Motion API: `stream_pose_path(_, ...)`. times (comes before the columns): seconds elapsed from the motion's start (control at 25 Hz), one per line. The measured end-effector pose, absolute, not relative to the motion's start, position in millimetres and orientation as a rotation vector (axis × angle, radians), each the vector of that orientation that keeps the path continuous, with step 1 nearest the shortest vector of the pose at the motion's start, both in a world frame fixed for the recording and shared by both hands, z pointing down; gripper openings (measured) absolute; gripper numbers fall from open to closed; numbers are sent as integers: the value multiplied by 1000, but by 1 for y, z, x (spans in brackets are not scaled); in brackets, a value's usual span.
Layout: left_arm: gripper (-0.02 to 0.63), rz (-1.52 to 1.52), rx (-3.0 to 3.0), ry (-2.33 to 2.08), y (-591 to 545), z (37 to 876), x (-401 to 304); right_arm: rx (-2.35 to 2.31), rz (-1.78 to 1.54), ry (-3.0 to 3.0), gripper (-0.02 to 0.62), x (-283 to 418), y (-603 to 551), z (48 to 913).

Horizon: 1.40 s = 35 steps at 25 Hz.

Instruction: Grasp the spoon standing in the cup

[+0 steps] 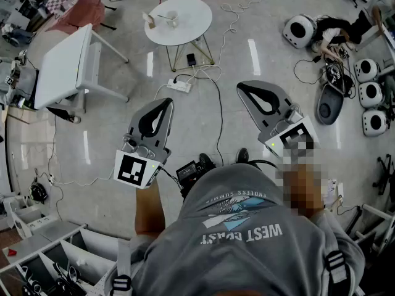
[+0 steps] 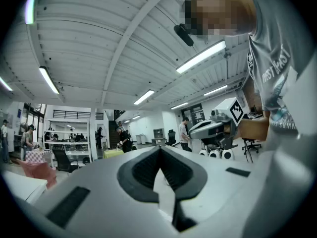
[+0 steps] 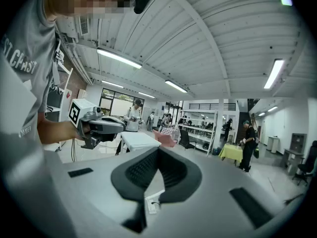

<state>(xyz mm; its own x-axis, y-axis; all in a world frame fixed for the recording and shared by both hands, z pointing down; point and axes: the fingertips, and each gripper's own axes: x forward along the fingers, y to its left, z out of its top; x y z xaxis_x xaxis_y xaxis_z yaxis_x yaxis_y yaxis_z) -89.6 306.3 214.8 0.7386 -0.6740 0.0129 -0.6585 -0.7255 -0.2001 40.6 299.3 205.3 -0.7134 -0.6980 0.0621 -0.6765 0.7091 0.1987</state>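
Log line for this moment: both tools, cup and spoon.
left tool: shut, empty | right tool: shut, empty | spoon: in cup on round white table, untouched | tools: both well short of table

Large open-plan robotics lab or workshop. A polished grey floor [image 1: 191, 122] was crossed by loose cables [image 1: 217, 113] and a white power strip [image 1: 179, 86]. On it stood a round white table [image 1: 185, 23] and a rectangular white table [image 1: 65, 66], with rounded white machines [image 1: 300, 31] parked along one side. Overhead ran a white ribbed ceiling [image 2: 84, 33] with long strip lights [image 2: 200, 57]. Farther off were open metal shelves [image 2: 69, 133], an office chair [image 2: 172, 137], a yellow-covered table [image 3: 232, 151] and several people, one standing person [image 2: 124, 140] bent over work.
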Motion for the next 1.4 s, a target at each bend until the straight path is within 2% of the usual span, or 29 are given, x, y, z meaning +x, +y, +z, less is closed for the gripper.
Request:
stream_pose_path(1.16, 3, -80, -2791, 970, 288, 225, -141, 1259, -117, -2667, 2, 2, 287, 223)
stream_pose_path(1.4, 3, -76, -2796, 999, 285, 228, -140, 1318, -81, -2750, 2, 12, 278, 213)
